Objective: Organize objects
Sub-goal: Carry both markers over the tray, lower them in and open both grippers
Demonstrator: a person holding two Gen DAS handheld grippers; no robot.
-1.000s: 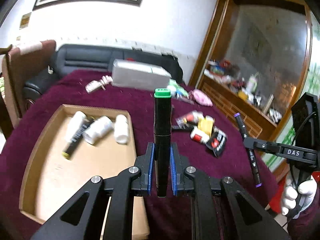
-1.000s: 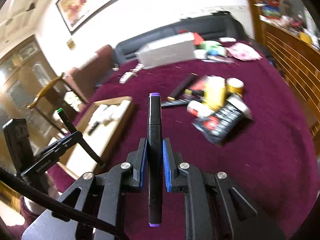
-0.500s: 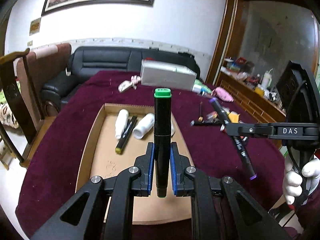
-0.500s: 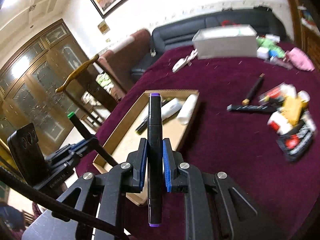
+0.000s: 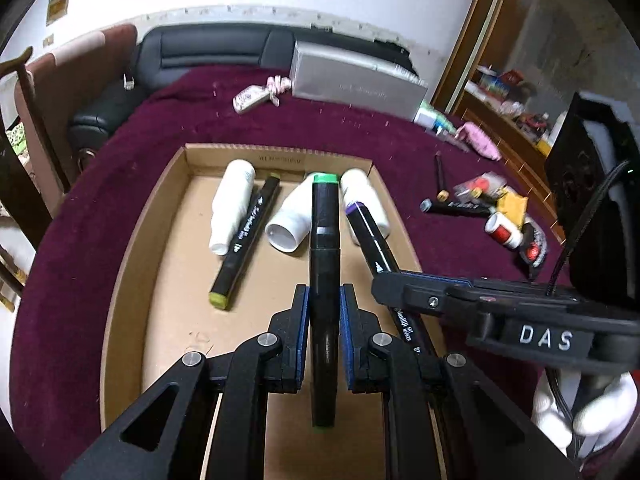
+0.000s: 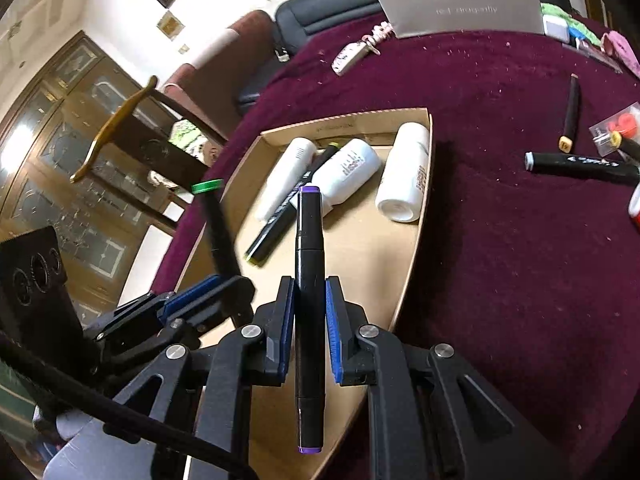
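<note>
My left gripper is shut on a black marker with a green cap, held above the cardboard tray. My right gripper is shut on a black marker with a purple cap, also over the tray. In the left wrist view the right gripper crosses from the right with the purple-capped marker. In the right wrist view the left gripper shows at lower left with the green-capped marker. Three white bottles and a yellow-tipped marker lie in the tray.
A maroon cloth covers the table. Loose markers and small packets lie to the right of the tray. A grey box stands at the far edge. A dark sofa and a wooden chair stand beyond.
Both grippers have come down and in over the tray, each still holding its marker. The right gripper now sits close beside the left one. The tray looks much nearer.
</note>
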